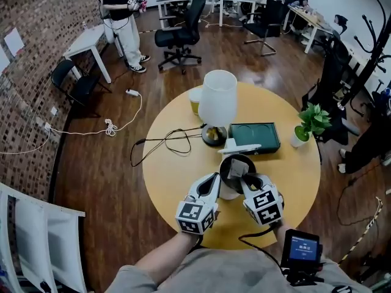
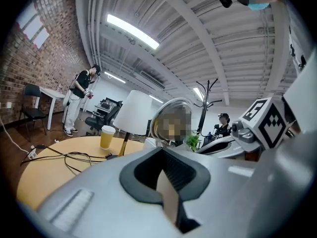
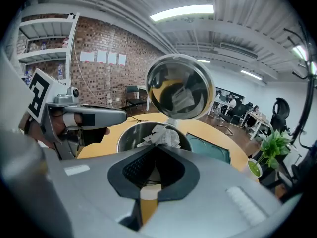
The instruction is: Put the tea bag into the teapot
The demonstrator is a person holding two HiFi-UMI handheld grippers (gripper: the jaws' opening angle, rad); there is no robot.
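Observation:
A steel teapot (image 1: 237, 163) stands near the middle of the round yellow table (image 1: 293, 182) with its hinged lid (image 3: 181, 86) tipped up. In the right gripper view a white mesh tea bag (image 3: 161, 137) hangs at the teapot's open mouth (image 3: 130, 139). My right gripper (image 1: 246, 177) is shut on it just above the rim. On the teapot's left, my left gripper (image 1: 214, 179) has its jaws together, and I see nothing between them. In the left gripper view the shiny lid (image 2: 173, 118) rises just past those jaws, with the right gripper (image 2: 257, 128) at the right.
Behind the teapot stand a white-shaded lamp (image 1: 218, 99), a paper cup (image 1: 195, 99), a dark green tray (image 1: 254, 137) and a small potted plant (image 1: 308, 124). A black cable (image 1: 165, 142) loops over the table's left side. Office chairs and a standing person are far off.

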